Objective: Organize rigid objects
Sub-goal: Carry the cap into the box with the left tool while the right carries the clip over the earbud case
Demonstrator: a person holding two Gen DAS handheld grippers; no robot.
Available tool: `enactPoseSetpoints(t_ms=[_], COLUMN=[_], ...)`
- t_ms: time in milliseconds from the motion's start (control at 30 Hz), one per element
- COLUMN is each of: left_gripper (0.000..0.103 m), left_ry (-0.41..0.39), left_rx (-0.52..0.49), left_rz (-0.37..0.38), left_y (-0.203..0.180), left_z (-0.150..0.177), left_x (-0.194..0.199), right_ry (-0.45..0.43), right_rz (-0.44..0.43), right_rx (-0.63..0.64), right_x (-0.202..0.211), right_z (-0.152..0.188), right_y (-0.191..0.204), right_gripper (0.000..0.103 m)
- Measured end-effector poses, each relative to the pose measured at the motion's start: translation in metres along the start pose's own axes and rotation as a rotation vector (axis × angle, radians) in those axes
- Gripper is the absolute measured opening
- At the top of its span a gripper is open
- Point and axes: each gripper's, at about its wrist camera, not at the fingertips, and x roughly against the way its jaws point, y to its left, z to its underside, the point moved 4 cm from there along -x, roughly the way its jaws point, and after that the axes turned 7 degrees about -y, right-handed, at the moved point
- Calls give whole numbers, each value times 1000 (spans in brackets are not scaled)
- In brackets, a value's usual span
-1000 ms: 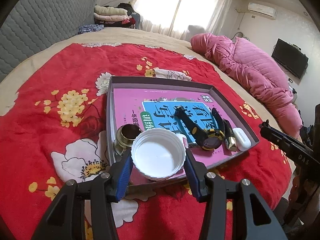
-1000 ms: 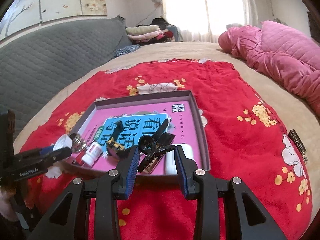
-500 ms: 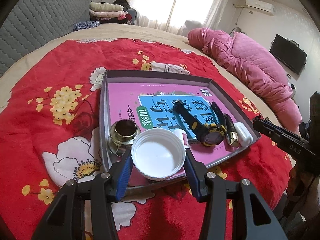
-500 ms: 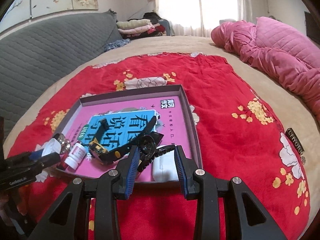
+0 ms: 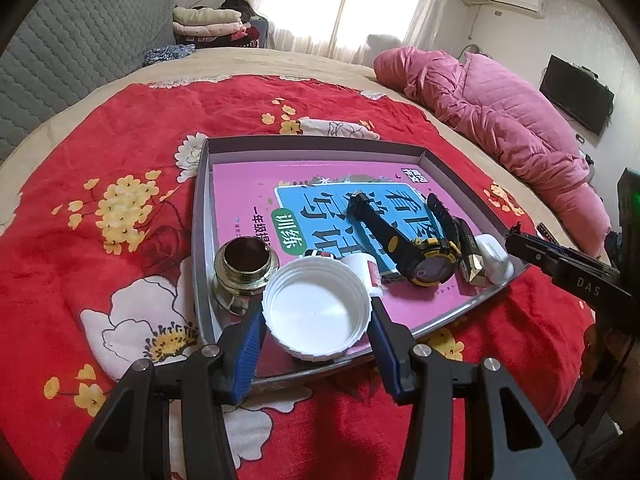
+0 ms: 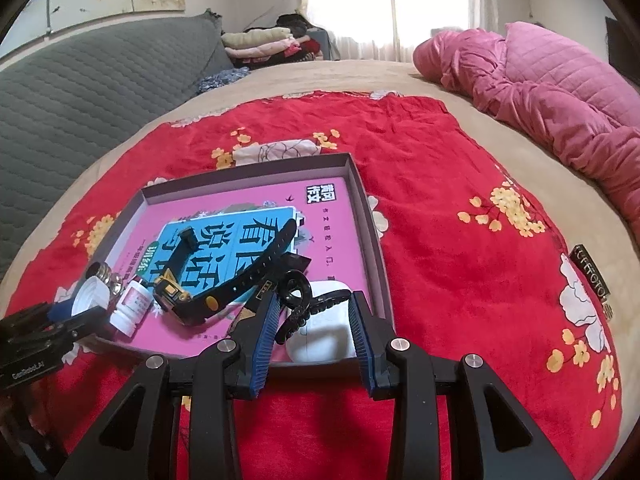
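The left gripper [image 5: 316,330] is shown with its jaws closed on a white cap [image 5: 316,312], held open side up over the near-left corner of the shallow tray [image 5: 320,145], just beside an uncapped glass jar [image 5: 245,270]. The right gripper [image 6: 314,328] is shown with its jaws clamped on a black hair claw [image 6: 298,300], above the white earbud case [image 6: 320,336] at the tray's near-right corner. Compared with the frame a second earlier, the right gripper is seen lower and closer over that corner, so the claw is judged about to be set down in the tray; the grip widths are unchanged. The cap is shown in nearly the same place as before. The tray rests on a red floral blanket [image 5: 120,152] on the bed and already holds a pink book [image 5: 248,184], a black-and-yellow watch [image 5: 420,256] and a small white bottle [image 6: 134,306].
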Motion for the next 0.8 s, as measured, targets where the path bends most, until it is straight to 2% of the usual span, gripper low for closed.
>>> enactPoseSetpoints(t_ms=[633, 800], left_gripper=[50, 50], left_ry=[5, 4], left_rx=[-11, -42], left_rz=[-7, -34], left_y=[2, 1], left_z=[-1, -2], left_x=[-4, -9], right_ry=[35, 46], right_rz=[22, 29], right_rx=[7, 8], right_x=[-14, -18], right_z=[5, 7], right_y=[-4, -5], right_gripper=[37, 37])
